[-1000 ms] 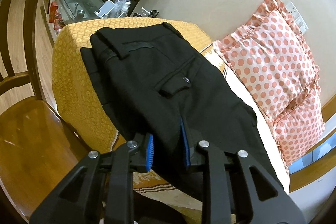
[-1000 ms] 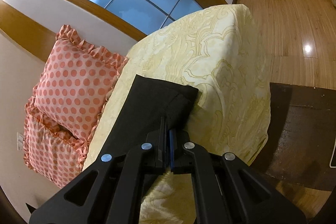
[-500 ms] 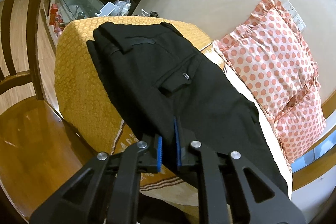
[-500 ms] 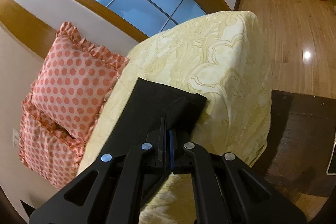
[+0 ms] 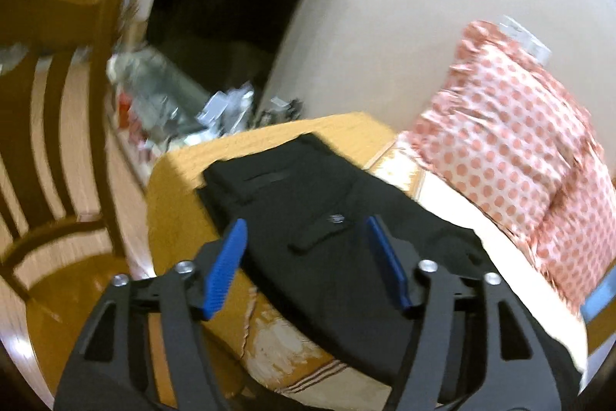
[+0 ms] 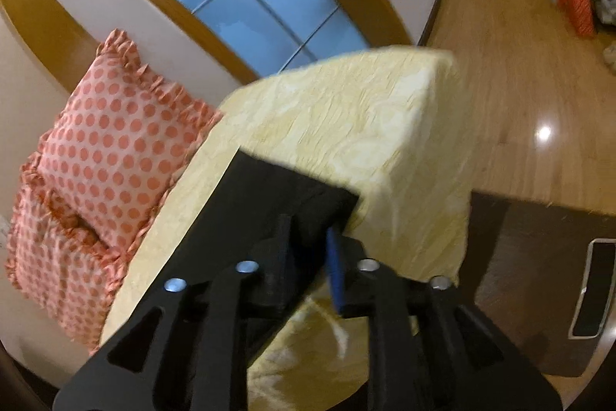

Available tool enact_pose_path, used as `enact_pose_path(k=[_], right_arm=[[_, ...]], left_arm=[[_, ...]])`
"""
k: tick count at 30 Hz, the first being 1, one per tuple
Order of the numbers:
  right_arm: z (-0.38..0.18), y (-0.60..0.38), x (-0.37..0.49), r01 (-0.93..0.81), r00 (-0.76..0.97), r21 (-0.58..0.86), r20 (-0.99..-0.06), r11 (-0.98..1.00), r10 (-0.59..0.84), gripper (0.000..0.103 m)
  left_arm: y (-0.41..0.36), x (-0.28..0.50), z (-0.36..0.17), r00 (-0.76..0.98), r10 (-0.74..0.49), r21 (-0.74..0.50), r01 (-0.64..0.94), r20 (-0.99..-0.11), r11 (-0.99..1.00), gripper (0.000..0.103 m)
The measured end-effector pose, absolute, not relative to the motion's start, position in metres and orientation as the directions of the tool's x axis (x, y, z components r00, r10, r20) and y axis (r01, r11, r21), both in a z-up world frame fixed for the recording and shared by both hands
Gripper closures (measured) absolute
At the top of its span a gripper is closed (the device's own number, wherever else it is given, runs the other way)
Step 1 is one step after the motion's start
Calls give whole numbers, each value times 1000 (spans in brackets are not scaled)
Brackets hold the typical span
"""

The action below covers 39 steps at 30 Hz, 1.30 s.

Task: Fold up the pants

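Obstructions on the wall side: two polka-dot cushions (image 5: 512, 156) stand leaning against the wall along the far edge of the covered surface (image 6: 365, 126), closing off that side. The black pants (image 5: 346, 237) lie lengthwise over the surface, hem end (image 6: 285, 191) short of the far corner, leaving a bare stretch of yellow cover beyond it. A wooden chair (image 5: 50, 141) stands close off the waistband end; the gap between them is narrow. A cluttered glass stand (image 5: 161, 99) sits behind that end. A dark low table (image 6: 539, 276) stands near the front corner. Open wooden floor (image 6: 519, 72) beyond is unobstructed.
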State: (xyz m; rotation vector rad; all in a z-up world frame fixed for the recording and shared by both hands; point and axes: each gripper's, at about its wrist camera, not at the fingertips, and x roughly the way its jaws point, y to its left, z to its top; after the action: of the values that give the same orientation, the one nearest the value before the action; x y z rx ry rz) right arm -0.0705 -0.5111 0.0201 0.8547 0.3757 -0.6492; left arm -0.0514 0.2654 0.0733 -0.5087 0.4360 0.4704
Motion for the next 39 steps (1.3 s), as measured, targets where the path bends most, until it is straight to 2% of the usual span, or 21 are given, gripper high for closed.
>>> enact_pose_path(k=[2, 4, 7, 11, 14, 17, 21, 24, 28, 34, 39], right_arm=[[28, -510, -75, 677, 735, 547, -521, 492, -434, 72], [39, -503, -69, 643, 765, 529, -487, 554, -423, 72], [52, -485, -42, 524, 839, 511, -446, 681, -311, 71], [54, -452, 4, 389, 860, 416, -483, 822, -163, 70], [46, -436, 13, 372, 842, 330, -513, 867, -166, 70], [27, -450, 19, 422, 785, 324, -598, 847, -162, 70], [32, -478, 3, 475, 806, 385, -552, 792, -215, 70], [50, -494, 23, 483, 785, 293, -561, 825, -261, 70], [54, -518, 71, 464, 709, 167, -658, 870, -252, 70], [38, -531, 110, 431, 611, 68, -755, 900, -236, 70], [29, -524, 115, 390, 593, -7, -763, 921, -257, 70]], left_arm=[[245, -37, 76, 834, 236, -340, -439, -499, 831, 33], [223, -20, 71, 849, 134, -343, -345, -512, 874, 31], [190, 8, 61, 843, -35, -363, -193, -536, 911, 30], [145, 35, 41, 796, -203, -379, -36, -571, 925, 24], [121, 43, 25, 765, -232, -348, 11, -601, 938, 20], [117, 44, 15, 764, -219, -309, 27, -607, 951, 17], [118, 46, 14, 767, -247, -324, 55, -592, 945, 11], [115, 45, 13, 772, -258, -330, 66, -581, 942, 7], [110, 44, 12, 777, -244, -310, 66, -580, 948, 2], [108, 46, 13, 777, -238, -302, 65, -583, 951, 2], [108, 47, 13, 777, -234, -298, 62, -584, 953, 2]])
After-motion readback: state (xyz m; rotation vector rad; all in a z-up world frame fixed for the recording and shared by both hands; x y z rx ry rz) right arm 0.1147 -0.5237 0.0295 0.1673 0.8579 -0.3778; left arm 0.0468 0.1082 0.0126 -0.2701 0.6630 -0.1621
